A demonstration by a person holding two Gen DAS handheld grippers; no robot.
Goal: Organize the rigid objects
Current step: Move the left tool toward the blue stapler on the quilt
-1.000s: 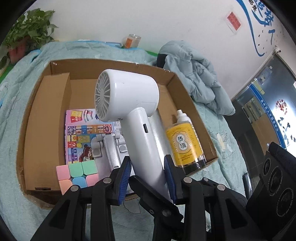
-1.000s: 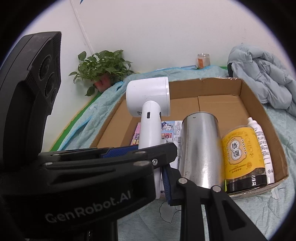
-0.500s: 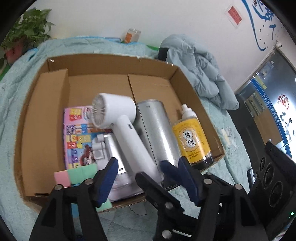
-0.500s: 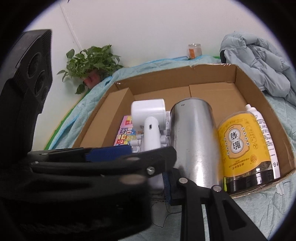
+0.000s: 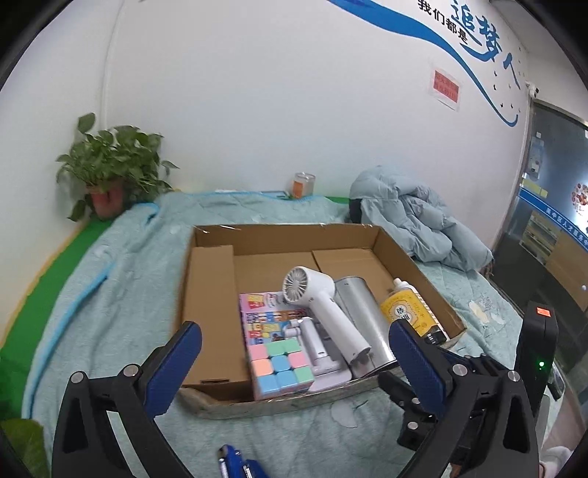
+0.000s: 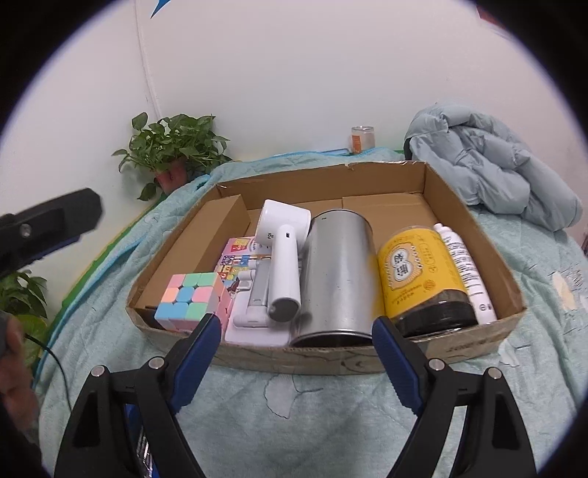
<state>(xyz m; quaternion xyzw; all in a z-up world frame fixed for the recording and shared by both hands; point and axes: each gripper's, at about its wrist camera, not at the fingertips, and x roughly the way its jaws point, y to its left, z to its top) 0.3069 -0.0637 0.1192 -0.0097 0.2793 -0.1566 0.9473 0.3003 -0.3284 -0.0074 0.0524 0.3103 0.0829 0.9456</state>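
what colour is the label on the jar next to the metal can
Yellow, with a dark band at the base of the jar; clearest in the right wrist view, beside the metal can.

An office-like room dressed as a bedroom is showing here: a quilted teal bedspread [image 5: 121,279] is covering the lower frame, a potted plant [image 5: 110,172] is sitting at left, and blue slogan lettering [image 5: 474,33] is running across the upper-right wall beside a glass door [image 5: 551,206].
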